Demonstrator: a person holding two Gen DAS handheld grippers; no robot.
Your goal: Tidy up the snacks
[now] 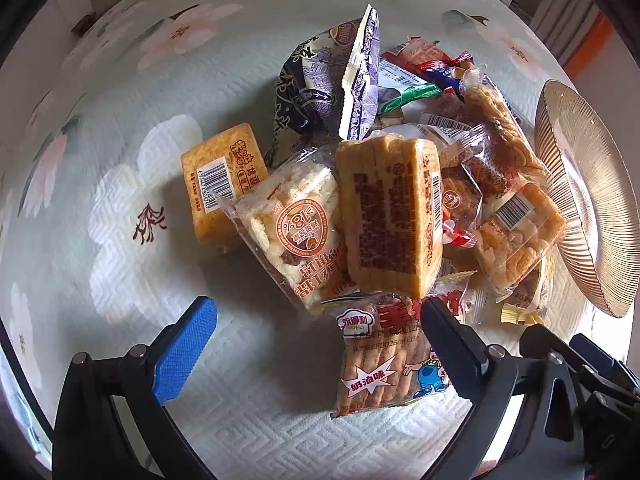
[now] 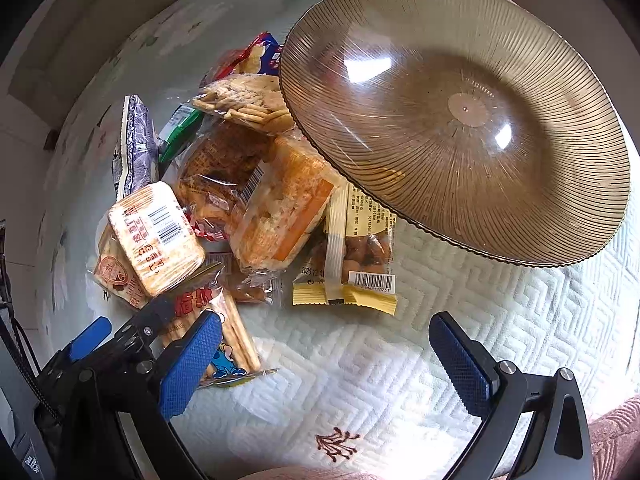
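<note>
Both sets of jaws stand wide with nothing between them, as far as I can see. My left gripper (image 1: pixel 316 320) hangs over the near edge of the snack pile (image 1: pixel 384 184), and its dark right finger (image 1: pixel 448 332) overlaps the packet of biscuit sticks (image 1: pixel 380 360), which lies at the edge of the pile closest to me; I cannot tell whether the finger touches it. My right gripper (image 2: pixel 324 336) hovers over bare cloth on the tabletop (image 2: pixel 360 392), just beside the pile, with the left gripper showing in its view at the lower left.

Taking the pile as my landmark: on top of it sits a tall wrapped cake bar (image 1: pixel 394 216), and against that leans a clear pack of white rice crisps (image 1: pixel 296 232). A flat orange cracker pack (image 1: pixel 220 184) lies at the pile's left edge, touching the rice crisps. At the far side of the pile a blue-and-white patterned bag (image 1: pixel 332 84) stands upright. A yellow-ended pack of nuts (image 2: pixel 352 264) lies at the right edge of the pile, partly under the rim of the brown ribbed glass plate (image 2: pixel 540 200), which sits to the right of the pile and overhangs several packets. No snack lies on the plate.
</note>
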